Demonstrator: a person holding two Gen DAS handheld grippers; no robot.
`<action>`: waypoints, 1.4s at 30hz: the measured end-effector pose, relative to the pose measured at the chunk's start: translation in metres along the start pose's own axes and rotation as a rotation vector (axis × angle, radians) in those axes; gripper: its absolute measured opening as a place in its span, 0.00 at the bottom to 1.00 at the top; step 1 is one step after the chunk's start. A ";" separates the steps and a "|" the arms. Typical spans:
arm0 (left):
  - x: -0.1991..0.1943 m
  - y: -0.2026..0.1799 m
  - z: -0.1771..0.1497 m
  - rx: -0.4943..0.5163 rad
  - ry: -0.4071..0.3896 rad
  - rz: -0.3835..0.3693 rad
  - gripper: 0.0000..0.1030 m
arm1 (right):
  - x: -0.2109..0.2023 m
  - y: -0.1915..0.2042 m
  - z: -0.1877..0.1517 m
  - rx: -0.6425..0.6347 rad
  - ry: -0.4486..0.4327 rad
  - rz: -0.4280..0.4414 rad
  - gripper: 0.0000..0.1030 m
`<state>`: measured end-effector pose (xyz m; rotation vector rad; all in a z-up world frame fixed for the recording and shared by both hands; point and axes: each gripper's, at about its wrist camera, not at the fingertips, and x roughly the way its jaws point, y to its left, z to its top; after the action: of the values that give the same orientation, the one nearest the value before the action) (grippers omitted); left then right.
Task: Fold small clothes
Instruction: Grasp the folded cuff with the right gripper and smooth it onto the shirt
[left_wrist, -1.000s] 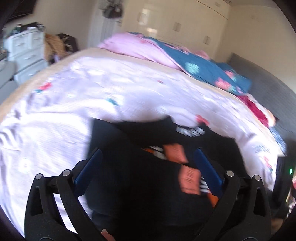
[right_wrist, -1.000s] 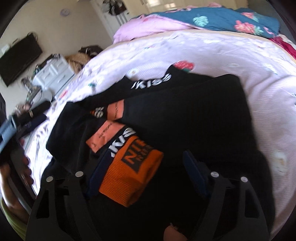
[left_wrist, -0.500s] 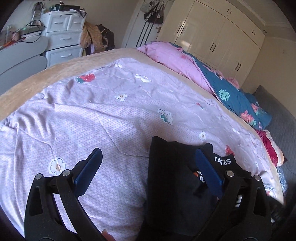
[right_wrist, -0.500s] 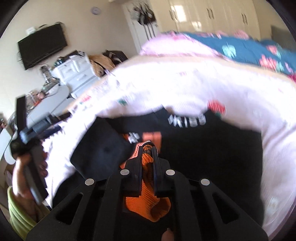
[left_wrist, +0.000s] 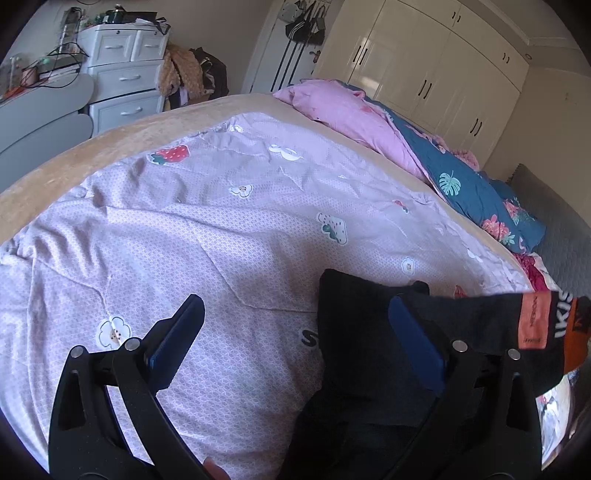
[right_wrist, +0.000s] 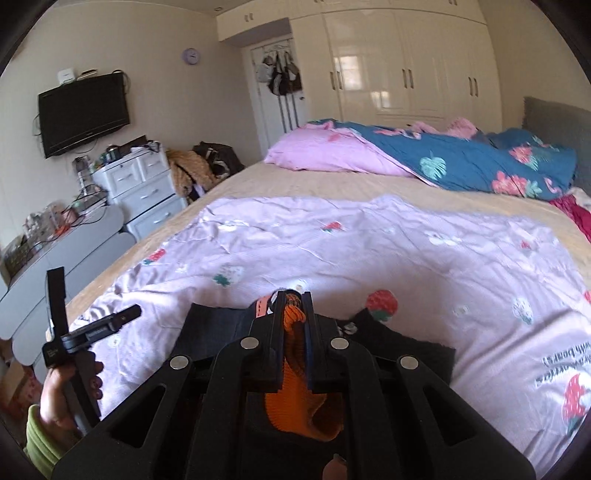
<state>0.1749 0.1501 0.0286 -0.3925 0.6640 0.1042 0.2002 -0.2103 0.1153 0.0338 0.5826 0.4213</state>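
Orange knitted cuff (right_wrist: 295, 373) of a black garment (left_wrist: 373, 354) sits pinched in the closed right gripper (right_wrist: 293, 314), above the lilac strawberry-print sheet (left_wrist: 184, 236); its lower part is hidden. Left gripper (left_wrist: 295, 339) gapes empty.

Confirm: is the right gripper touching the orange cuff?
Touching. The right wrist view shows the right gripper shut on the orange cuff, fabric pinched between both pads.

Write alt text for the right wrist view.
The right gripper, jaws shut, pinches the orange knit cuff of a black garment above a lilac strawberry-print sheet on a bed. At left, a hand holds the other black gripper.
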 end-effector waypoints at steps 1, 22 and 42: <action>0.002 -0.001 -0.001 0.005 0.006 0.002 0.91 | -0.001 -0.007 -0.006 0.008 0.004 -0.010 0.07; 0.072 -0.047 -0.043 0.123 0.247 -0.074 0.86 | 0.036 -0.064 -0.074 0.133 0.107 -0.138 0.07; 0.069 -0.035 -0.040 0.095 0.254 -0.106 0.07 | 0.060 -0.020 -0.105 0.038 0.237 -0.060 0.27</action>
<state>0.2136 0.1004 -0.0313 -0.3513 0.8931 -0.0797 0.1958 -0.2140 -0.0072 0.0022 0.8227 0.3582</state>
